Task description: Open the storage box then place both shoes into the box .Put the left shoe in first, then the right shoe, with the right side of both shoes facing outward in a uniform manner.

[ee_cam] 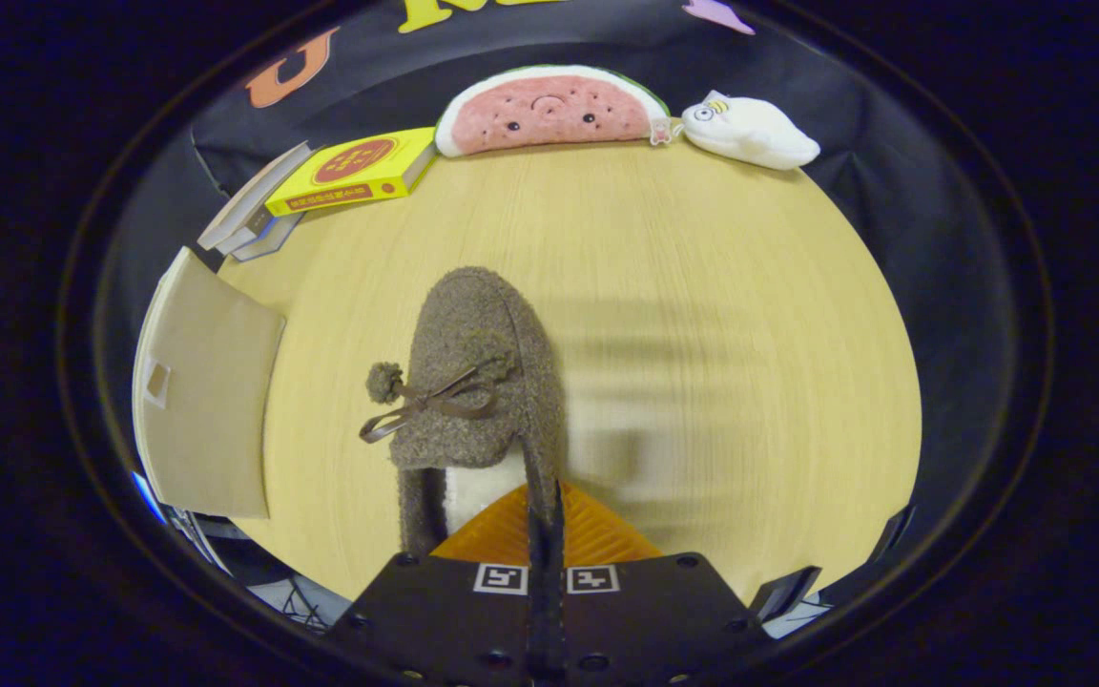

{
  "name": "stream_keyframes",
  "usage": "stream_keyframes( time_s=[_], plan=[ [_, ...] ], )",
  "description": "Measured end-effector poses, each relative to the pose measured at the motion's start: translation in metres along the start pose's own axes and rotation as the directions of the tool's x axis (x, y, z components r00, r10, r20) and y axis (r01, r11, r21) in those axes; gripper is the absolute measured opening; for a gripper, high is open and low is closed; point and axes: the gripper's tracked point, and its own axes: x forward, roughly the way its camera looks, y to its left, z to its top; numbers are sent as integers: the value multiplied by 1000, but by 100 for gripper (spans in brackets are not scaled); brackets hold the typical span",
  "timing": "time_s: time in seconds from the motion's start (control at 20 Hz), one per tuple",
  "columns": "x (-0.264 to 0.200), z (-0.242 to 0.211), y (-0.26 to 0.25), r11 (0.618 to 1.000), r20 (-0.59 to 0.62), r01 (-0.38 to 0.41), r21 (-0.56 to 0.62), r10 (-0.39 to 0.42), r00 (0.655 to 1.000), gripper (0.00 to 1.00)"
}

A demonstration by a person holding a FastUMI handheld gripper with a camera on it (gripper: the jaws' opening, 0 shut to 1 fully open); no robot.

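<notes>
Fingers (pixel 546 515) pinch the fuzzy brown shoe's (pixel 478 367) heel wall, carrying it toe-forward above the wooden surface (pixel 702 286) for boxing.

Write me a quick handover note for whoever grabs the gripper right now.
Gripper: shut on the fuzzy brown shoe, pinching its right side wall near the heel; toe points away over the wooden table.
Storage box: beige, to the left of the shoe; whether it is open cannot be told.
Done: one shoe gripped.
Left: carry it into the box, right side outward. The second shoe's status is unknown.
</notes>
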Motion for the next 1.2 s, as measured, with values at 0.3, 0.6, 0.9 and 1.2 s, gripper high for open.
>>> stream_keyframes(
  time_s=[0.3, 0.6, 0.9, 1.2],
  plan=[
    [-67, 2, 30, 998, 92, -50, 35, 46, 995, 0],
    [-136, 8, 99, 995, 178, -94, -12, 95, 979, 0],
    [-167, 18, 195, 987, 218, -152, -54, 160, 963, 0],
    [-161, 30, 284, 975, 218, -215, -55, 222, 950, 0]
  ],
)
